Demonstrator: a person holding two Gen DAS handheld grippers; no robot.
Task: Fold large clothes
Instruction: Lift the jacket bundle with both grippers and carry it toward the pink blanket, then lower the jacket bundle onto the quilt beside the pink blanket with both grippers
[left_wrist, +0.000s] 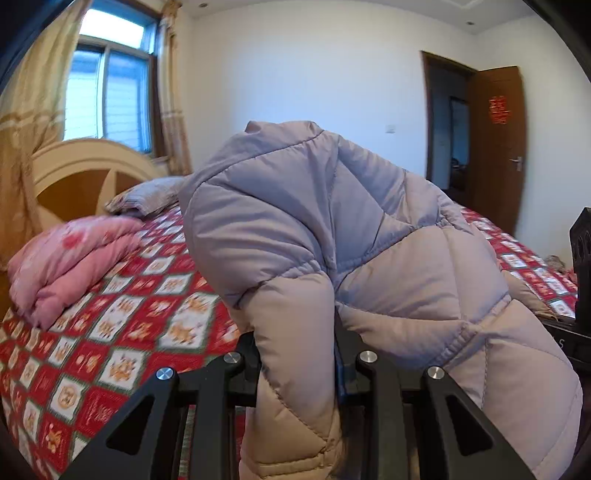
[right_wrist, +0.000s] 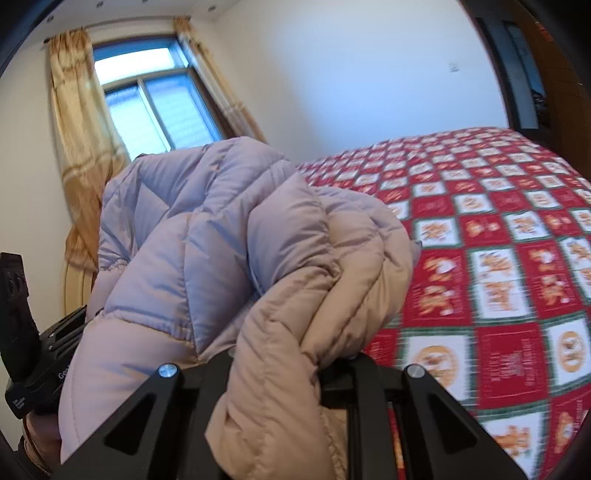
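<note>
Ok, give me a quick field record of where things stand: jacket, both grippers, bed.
garment: puffer jacket, lavender and beige, bunched, held above the bed
left gripper: jaws shut on a beige fold
right gripper: jaws shut on a bunched beige section
bed: red patterned cover
also on bed: folded pink quilt, pillow
fold state: not yet laid flat
</note>
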